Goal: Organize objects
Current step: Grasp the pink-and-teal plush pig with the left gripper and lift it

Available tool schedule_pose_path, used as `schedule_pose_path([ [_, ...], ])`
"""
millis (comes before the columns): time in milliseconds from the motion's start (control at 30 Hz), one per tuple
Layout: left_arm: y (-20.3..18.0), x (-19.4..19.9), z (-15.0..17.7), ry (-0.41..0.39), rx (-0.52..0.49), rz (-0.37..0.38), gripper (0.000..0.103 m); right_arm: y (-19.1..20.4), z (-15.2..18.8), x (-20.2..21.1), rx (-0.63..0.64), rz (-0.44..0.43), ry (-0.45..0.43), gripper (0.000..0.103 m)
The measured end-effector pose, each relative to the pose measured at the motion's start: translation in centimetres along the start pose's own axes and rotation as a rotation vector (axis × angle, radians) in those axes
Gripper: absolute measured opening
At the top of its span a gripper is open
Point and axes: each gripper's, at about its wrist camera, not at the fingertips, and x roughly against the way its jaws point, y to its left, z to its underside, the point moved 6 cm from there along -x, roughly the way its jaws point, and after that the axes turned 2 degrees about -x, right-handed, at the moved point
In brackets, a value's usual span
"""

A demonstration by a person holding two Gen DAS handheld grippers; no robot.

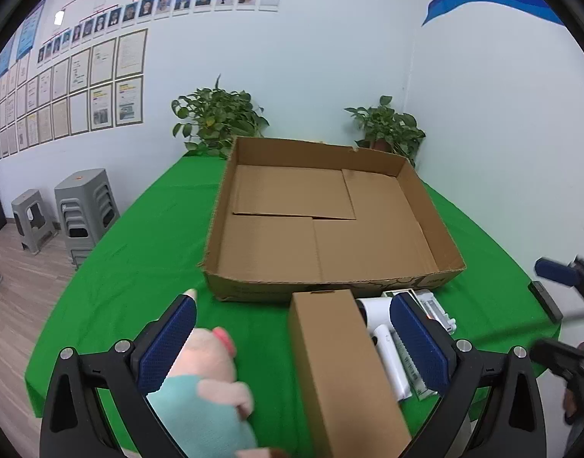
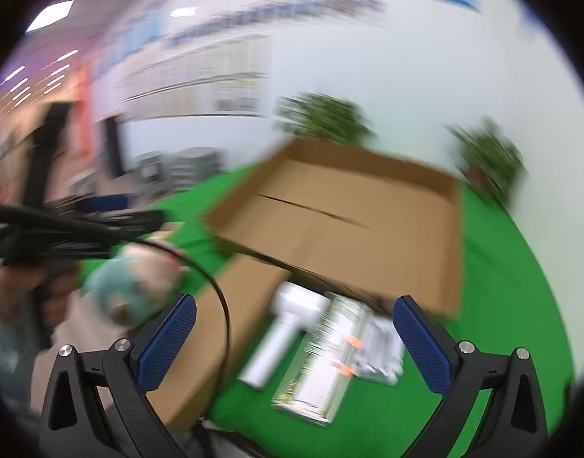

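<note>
A large open cardboard tray sits empty on the green table; it also shows blurred in the right wrist view. In front of it lie a long brown box, a pink pig plush in teal, a white handheld device and white packs. My left gripper is open above the plush and the brown box. My right gripper is open above the white device and a printed carton. The brown box and plush lie to its left.
Two potted plants stand behind the tray against the wall. Grey stools stand on the floor at left. A dark flat object lies near the table's right edge. The other gripper and its cable cross the right view.
</note>
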Motion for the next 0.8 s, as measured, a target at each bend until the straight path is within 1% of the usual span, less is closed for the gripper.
schedule_pose_path([
  [100,2.3,1.8,1.0,0.006,0.029,-0.029,0.102,5.6,-1.3,2.2,0.199,-0.184,-0.043,0.102],
  [133,3.0,2.3,1.3,0.009,0.044,-0.034,0.102,7.4,-1.5,2.9,0.255,-0.260,-0.065,0.102],
  [233,6.2,3.3,3.0,0.036,0.106,-0.049,0.102,11.3,-2.2,3.5,0.324,-0.481,-0.106,0.102],
  [300,8.0,3.4,4.6,0.071,0.137,-0.052,0.102,12.6,-2.4,1.9,0.326,-0.556,-0.090,0.102],
  [367,9.5,3.1,6.3,0.114,0.164,-0.053,0.102,13.3,-2.7,-1.1,0.319,-0.572,-0.030,0.102],
  [433,10.8,2.6,8.1,0.157,0.199,-0.030,0.102,14.3,-2.6,-3.5,0.340,-0.575,0.028,0.103],
  [500,11.7,1.8,9.8,0.195,0.239,-0.005,0.102,15.9,-2.2,-4.3,0.407,-0.621,0.048,0.103],
  [567,12.2,1.0,11.0,0.215,0.270,0.023,0.102,16.7,-1.9,-4.8,0.446,-0.647,0.057,0.102],
  [600,12.2,0.6,11.4,0.209,0.298,0.070,0.102,17.1,-1.9,-5.7,0.446,-0.644,0.073,0.102],
  [667,12.4,0.5,12.0,0.203,0.332,0.125,0.101,17.7,-2.2,-8.4,0.403,-0.639,0.131,0.102],
  [733,12.7,0.7,12.6,0.181,0.328,0.140,0.099,17.1,-2.5,-10.8,0.322,-0.644,0.176,0.102],
  [800,13.0,1.3,13.2,0.166,0.329,0.156,0.097,16.5,-2.5,-12.4,0.239,-0.668,0.206,0.102],
])
